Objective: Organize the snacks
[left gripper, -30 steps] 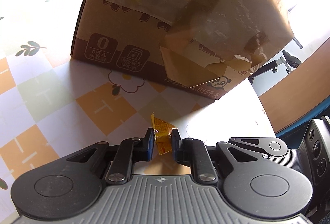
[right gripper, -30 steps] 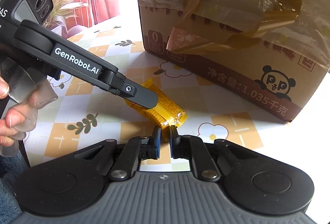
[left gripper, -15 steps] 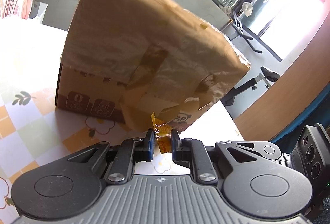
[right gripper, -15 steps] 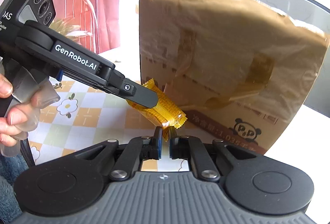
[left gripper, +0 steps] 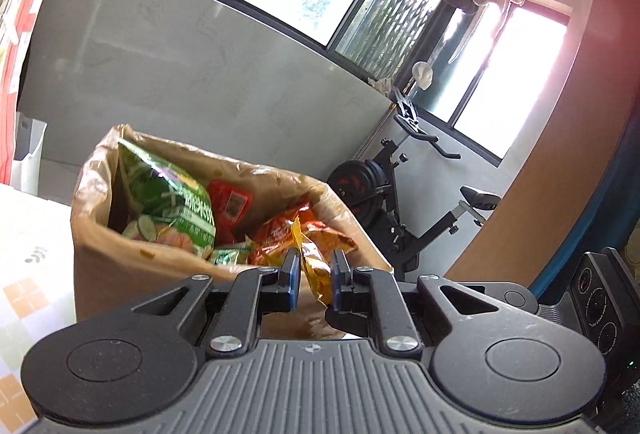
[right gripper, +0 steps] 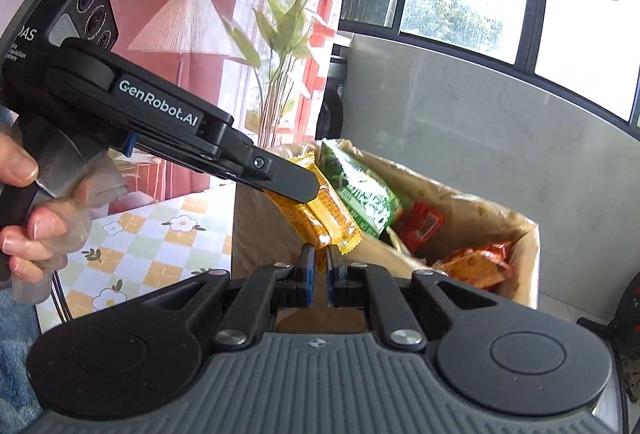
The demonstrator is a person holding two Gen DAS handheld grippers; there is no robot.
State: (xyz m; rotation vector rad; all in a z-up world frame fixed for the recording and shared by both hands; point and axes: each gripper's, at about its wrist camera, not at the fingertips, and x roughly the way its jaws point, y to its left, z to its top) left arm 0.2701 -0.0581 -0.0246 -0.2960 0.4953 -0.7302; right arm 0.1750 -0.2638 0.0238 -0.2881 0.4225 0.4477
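Observation:
A yellow snack packet [right gripper: 320, 212] hangs in the air in front of the open cardboard box [right gripper: 480, 202]. My left gripper [left gripper: 314, 272] is shut on one end of the yellow snack packet [left gripper: 310, 266]. My right gripper [right gripper: 318, 266] is shut on its crimped other end. In the right wrist view the left gripper [right gripper: 300, 186] reaches in from the left, held by a hand [right gripper: 28, 210]. The cardboard box [left gripper: 120, 262] holds a green bag [left gripper: 172, 206], a red packet [left gripper: 230, 200] and orange packets [left gripper: 280, 234].
The box stands on a table with a checked flower cloth [right gripper: 160, 238]. Behind it are a grey wall panel [left gripper: 200, 74] and windows. An exercise bike [left gripper: 404, 202] stands at the right, a plant [right gripper: 288, 34] and a lamp picture at the left.
Both grippers have risen with the yellow packet from the tabletop to above the box rim. The box's open top and the snacks inside have come into view.

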